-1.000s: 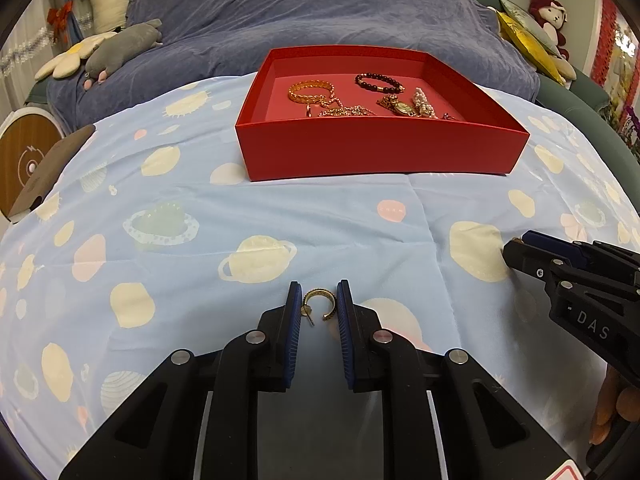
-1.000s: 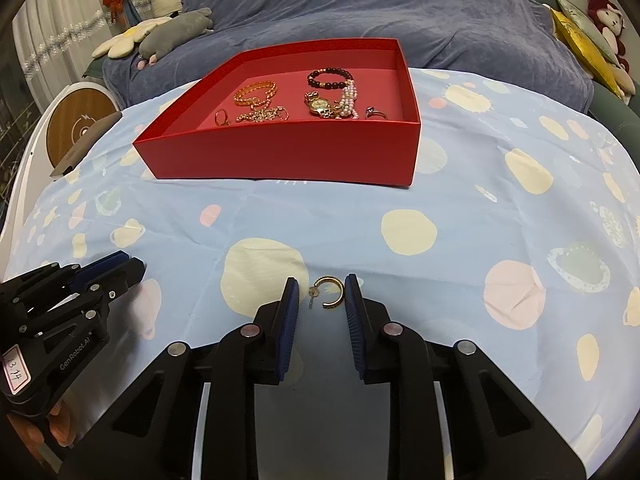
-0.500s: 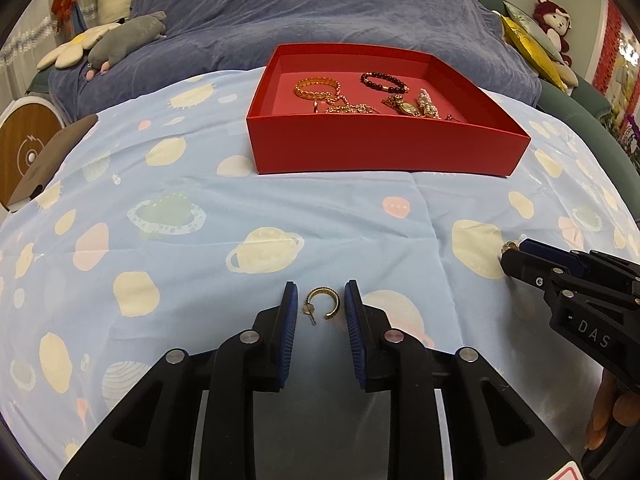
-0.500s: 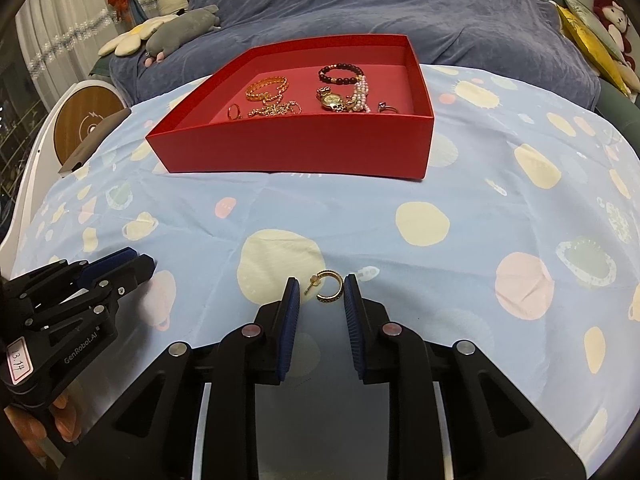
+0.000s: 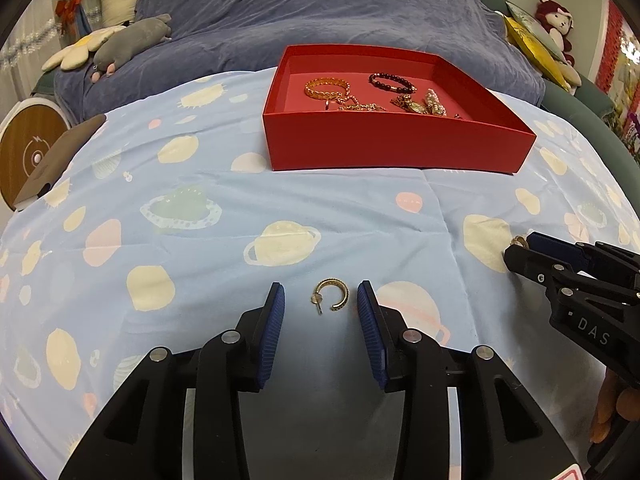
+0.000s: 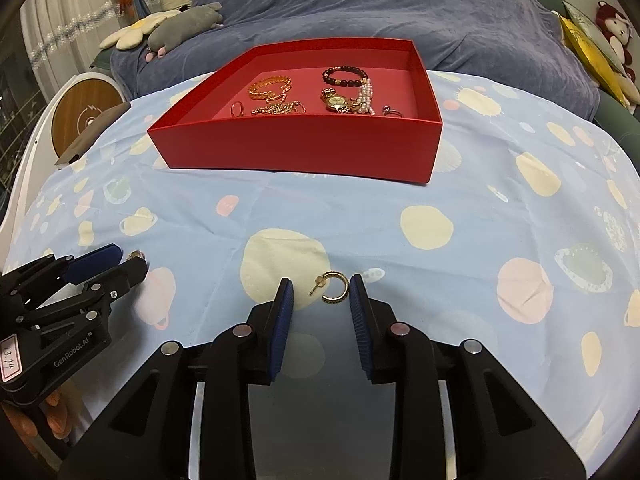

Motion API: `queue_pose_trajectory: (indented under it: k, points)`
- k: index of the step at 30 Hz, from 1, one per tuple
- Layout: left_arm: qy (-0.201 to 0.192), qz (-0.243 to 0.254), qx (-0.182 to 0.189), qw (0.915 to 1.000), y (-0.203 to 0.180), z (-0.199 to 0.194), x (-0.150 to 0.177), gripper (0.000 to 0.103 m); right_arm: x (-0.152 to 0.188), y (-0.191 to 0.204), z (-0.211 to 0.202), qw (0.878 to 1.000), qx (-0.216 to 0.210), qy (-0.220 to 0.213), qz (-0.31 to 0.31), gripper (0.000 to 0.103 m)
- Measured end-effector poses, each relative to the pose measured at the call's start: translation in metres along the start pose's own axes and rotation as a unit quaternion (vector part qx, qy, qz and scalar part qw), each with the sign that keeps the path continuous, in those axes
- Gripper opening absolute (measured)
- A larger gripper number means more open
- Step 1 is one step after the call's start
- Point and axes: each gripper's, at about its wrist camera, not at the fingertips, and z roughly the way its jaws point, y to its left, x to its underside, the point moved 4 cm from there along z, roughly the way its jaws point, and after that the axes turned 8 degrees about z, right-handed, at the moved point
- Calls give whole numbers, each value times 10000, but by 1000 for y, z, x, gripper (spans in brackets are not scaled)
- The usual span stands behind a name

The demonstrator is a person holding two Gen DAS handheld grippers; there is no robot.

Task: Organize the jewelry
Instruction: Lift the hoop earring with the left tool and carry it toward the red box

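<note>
Jewelry left to tidy: 2 gold hoops on the spotty cloth point(image 5: 200, 248), well apart from the red box point(image 6: 304, 148). The left hoop point(image 5: 331, 295) lies between the wide-open tongs of the left gripper point(image 5: 320, 286), touching neither pad. The right hoop point(image 6: 331, 289) lies the same way in the right gripper point(image 6: 320, 280), also wide open. To pick up well, I think each should go down to the cloth and squeeze slowly across the round part, not the thin pin. Then lift high over the box's tall front wall. The cloth between is bare. Inside, the far right corner looks free.
</note>
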Motion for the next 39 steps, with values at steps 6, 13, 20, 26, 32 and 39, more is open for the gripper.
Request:
queue_pose_trajectory:
  k: [6,13,20,26,32,39]
  points:
    - [-23,106,-36,9999,-2,0,0,20,-1,-1,0,10000,34,-25,-8,22]
    - [4,63,80,9999,-3,0,-2,15,-2,0,1,10000,-14,1,5,19]
    - [4,11,182,9998,-3,-3,-3,15,0,3,-2,9999,-129,46,44,19]
    - [-33,-47,228,9997,-4,-8,-8,15,-1,9,-7,9997,-240,31,27,19]
    - [-82,-89,240,9996,-6,-13,-16,15,-8,20,-19,9992,-377,-95,21,19]
    - [-163,-168,252,9994,-8,-18,-26,15,-22,29,-33,9982,-516,-276,89,19]
